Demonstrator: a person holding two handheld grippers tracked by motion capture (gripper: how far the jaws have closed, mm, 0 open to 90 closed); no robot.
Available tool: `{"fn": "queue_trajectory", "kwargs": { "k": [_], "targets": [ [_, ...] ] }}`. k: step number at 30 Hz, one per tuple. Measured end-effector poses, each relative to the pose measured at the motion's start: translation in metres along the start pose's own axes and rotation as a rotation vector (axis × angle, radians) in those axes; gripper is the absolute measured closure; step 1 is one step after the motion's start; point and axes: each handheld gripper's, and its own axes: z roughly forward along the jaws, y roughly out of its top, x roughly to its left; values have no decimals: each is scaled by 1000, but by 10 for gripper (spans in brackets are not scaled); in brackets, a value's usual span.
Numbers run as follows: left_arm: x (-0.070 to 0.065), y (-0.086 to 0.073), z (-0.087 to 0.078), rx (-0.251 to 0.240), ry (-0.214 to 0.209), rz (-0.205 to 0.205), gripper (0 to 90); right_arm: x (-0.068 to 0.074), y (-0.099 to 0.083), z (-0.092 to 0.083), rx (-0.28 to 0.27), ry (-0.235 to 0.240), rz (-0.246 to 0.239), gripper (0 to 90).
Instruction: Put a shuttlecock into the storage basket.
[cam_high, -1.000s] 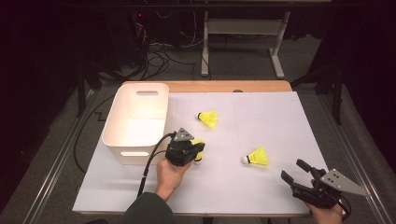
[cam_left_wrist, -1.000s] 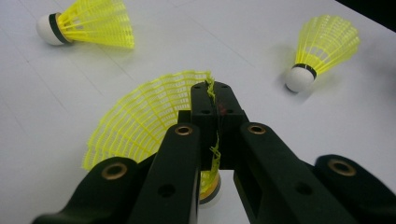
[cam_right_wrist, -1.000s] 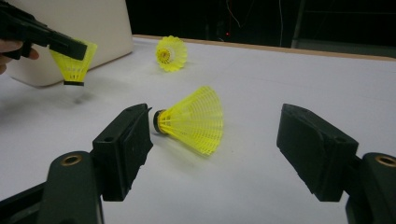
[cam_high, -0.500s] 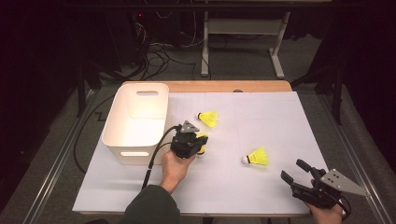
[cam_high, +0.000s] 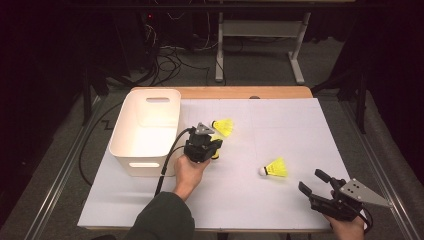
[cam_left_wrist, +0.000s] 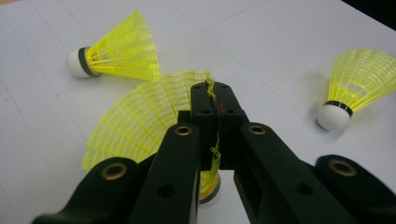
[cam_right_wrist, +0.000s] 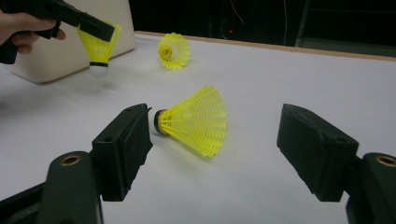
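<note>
High view: left hand-held gripper (cam_high: 214, 146) clamps a yellow shuttlecock (cam_high: 215, 152) above the worktop (cam_high: 280, 120), beside the white bin (cam_high: 145, 131).
Left gripper view: jaws pinch its mesh skirt (cam_left_wrist: 140, 116). Right gripper view: right hand-held gripper (cam_right_wrist: 215, 154) gapes, lying shuttlecock (cam_right_wrist: 194, 120) at 12 o'clock.

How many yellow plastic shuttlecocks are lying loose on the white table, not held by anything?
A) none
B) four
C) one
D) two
D: one yellow plastic shuttlecock lies near the white plastic bin and another lies in front of the right gripper, while a third hangs by its skirt, pinched in the shut jaws of the left gripper.
</note>
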Motion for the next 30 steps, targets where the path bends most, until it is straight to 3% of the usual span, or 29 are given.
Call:
{"fn": "queue_trajectory", "kwargs": {
  "k": [22, 26, 30],
  "targets": [
    [10, 4, 7, -1, 41, -40, 893, 0, 0, 5, 15, 17, -14, 263],
    [7, 12, 7, 1, 61, -11, 891, 0, 0, 5, 15, 18, -14, 263],
    [6, 20, 9, 5, 69, -7, 891, 0, 0, 5, 14, 18, -11, 263]
  ]
}}
